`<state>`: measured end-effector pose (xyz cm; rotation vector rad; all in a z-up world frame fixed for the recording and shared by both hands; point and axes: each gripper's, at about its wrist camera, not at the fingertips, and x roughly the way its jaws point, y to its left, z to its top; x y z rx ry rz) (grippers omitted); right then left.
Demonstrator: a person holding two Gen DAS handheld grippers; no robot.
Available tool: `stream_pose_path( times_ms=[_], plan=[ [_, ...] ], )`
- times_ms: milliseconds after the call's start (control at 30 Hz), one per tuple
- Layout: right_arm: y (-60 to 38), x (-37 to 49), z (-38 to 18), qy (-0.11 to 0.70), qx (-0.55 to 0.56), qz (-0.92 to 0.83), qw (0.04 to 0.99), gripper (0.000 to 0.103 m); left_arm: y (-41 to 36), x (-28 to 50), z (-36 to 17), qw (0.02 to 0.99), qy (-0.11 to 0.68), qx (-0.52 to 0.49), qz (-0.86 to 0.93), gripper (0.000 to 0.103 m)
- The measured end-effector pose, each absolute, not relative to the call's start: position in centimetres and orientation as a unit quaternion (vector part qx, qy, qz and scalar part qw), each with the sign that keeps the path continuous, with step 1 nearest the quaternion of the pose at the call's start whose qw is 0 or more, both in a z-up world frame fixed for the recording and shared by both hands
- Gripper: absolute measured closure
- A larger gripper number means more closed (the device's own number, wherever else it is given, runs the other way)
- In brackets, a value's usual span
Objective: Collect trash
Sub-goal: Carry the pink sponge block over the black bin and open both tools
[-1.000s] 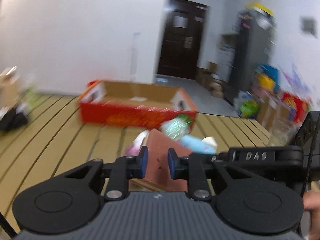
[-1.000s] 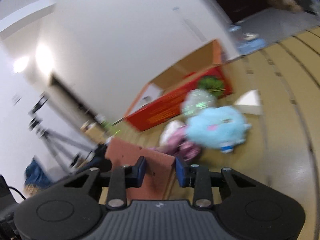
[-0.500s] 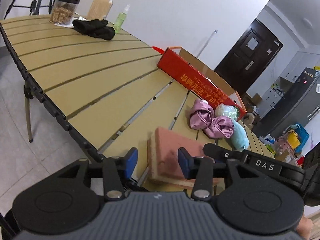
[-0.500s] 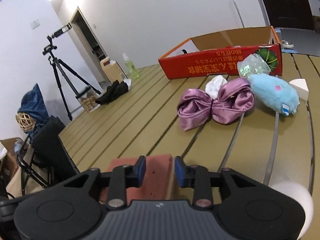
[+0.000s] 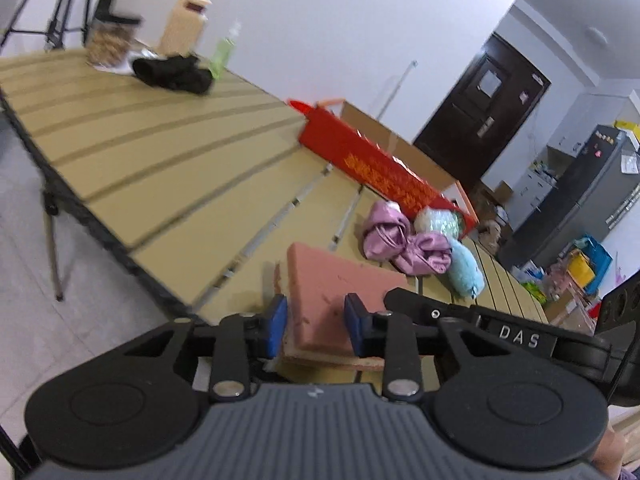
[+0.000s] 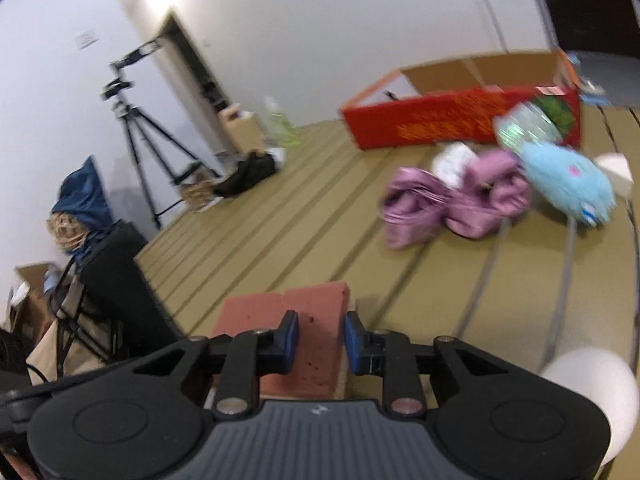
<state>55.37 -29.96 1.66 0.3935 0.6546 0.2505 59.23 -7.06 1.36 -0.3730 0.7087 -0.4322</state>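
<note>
A pink-red foam slab (image 5: 332,292) lies flat at the near edge of the slatted table (image 5: 168,160); it also shows in the right wrist view (image 6: 304,344). My left gripper (image 5: 315,330) is open, its blue pads either side of the slab's near end. My right gripper (image 6: 318,342) is open above the same slab. Beyond lie a purple satin bundle (image 6: 452,200), a blue plush toy (image 6: 568,184), a crinkled green wrapper (image 6: 524,126) and a white wad (image 6: 456,160). A red cardboard box (image 6: 460,120) stands open behind them.
A black cloth (image 5: 172,74), a jar (image 5: 108,40), a green bottle (image 5: 224,52) and a beige carton (image 5: 182,24) sit at the table's far left end. A tripod (image 6: 144,136) and a black chair (image 6: 116,292) stand off the table's side. A white ball (image 6: 592,396) is near right.
Both views swung from the box toward the table's near edge. The left jaws opened wider than a second ago and sit around the slab. The trash pile has not moved.
</note>
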Motion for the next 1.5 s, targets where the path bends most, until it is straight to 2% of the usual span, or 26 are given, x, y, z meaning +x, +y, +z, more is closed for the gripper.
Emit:
stream_pose_path(
  times_ms=[200, 433, 567, 767, 833, 867, 900, 967, 1067, 1200, 1500],
  plan=[
    [-22.8, 54.2, 1.4, 0.346, 0.138, 0.189, 0.908, 0.079, -0.7, 55.2, 1.1, 0.907, 0.345, -0.184, -0.157, 0.072],
    [-15.1, 53.7, -3.0, 0.427, 0.085, 0.24, 0.867, 0.079, 6.6, 52.7, -3.3, 0.886, 0.397, -0.218, -0.103, 0.072],
    [-13.4, 54.1, -6.8, 0.485, 0.09, 0.244, 0.835, 0.079, 8.7, 52.7, -6.9, 0.86, 0.441, -0.239, -0.093, 0.072],
    [-12.4, 54.9, -11.3, 0.537, 0.084, 0.215, 0.812, 0.078, 7.7, 53.8, -10.4, 0.843, 0.494, -0.197, -0.083, 0.072],
    [-12.4, 55.6, -12.9, 0.55, 0.087, 0.204, 0.805, 0.076, 7.1, 54.6, -11.9, 0.833, 0.513, -0.191, -0.076, 0.064],
    [-12.4, 56.0, -13.5, 0.555, 0.089, 0.198, 0.803, 0.075, 6.9, 54.7, -12.5, 0.832, 0.518, -0.182, -0.074, 0.052],
    [-12.4, 56.2, -14.3, 0.562, 0.091, 0.192, 0.8, 0.071, 6.5, 54.9, -13.2, 0.834, 0.522, -0.162, -0.072, 0.05],
    [-12.3, 56.3, -15.7, 0.573, 0.083, 0.184, 0.794, 0.065, 5.8, 55.1, -14.5, 0.838, 0.53, -0.114, -0.057, 0.049],
    [-12.2, 56.3, -16.7, 0.591, 0.071, 0.18, 0.783, 0.065, 5.6, 55.1, -16.4, 0.823, 0.562, -0.076, -0.04, 0.046],
    [-12.2, 56.0, -17.3, 0.608, 0.039, 0.186, 0.771, 0.052, 5.9, 54.3, -16.8, 0.821, 0.567, -0.052, -0.04, 0.033],
    [-11.6, 55.4, -17.2, 0.619, 0.01, 0.202, 0.759, 0.048, 5.7, 53.8, -16.3, 0.82, 0.571, -0.013, -0.039, 0.026]
  ],
)
